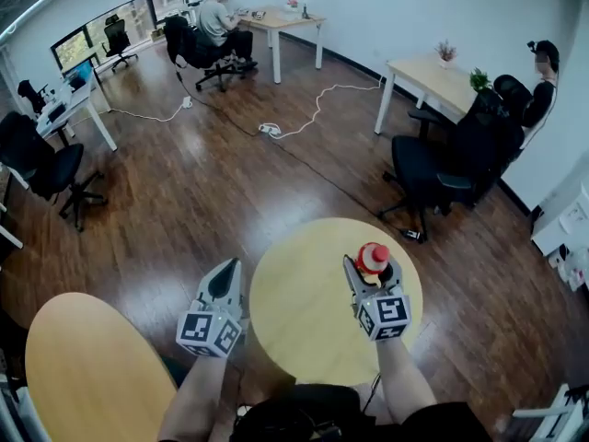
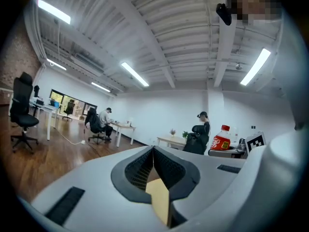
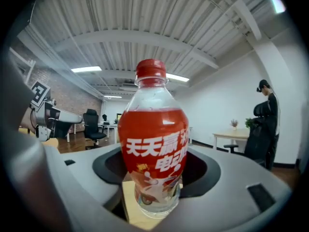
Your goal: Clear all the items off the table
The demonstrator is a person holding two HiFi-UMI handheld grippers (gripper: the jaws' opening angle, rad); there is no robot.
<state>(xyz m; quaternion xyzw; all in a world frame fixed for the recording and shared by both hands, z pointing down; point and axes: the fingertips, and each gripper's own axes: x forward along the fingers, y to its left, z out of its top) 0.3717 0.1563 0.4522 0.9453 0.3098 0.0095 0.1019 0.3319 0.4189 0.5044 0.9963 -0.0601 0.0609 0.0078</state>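
Overall: a person stood over a round table (image 1: 304,316) with a gripper in each hand, and a second round table (image 1: 83,376) lay at the lower left.
Right gripper (image 1: 371,273): its jaws stood fairly wide and clamped the sides of a bottle (image 1: 373,256), the dark pads pressing it from both sides.
Bottle: upright, with a red cap, a red label in white print and a clear base; in the head view it sat over the right part of the round table. I could not tell whether its base was clear of the top.
Left gripper (image 1: 226,273): jaws pressed fully together with nothing between them, pointing about level, at the round table's left edge.
Tabletop: bare pale wood around the bottle.
Room: dark wood floor (image 1: 230,182), a white cable (image 1: 317,104) trailing across it, and black office chairs by the desks.
People: one seated at the far desk (image 1: 276,21), another by the right wall.
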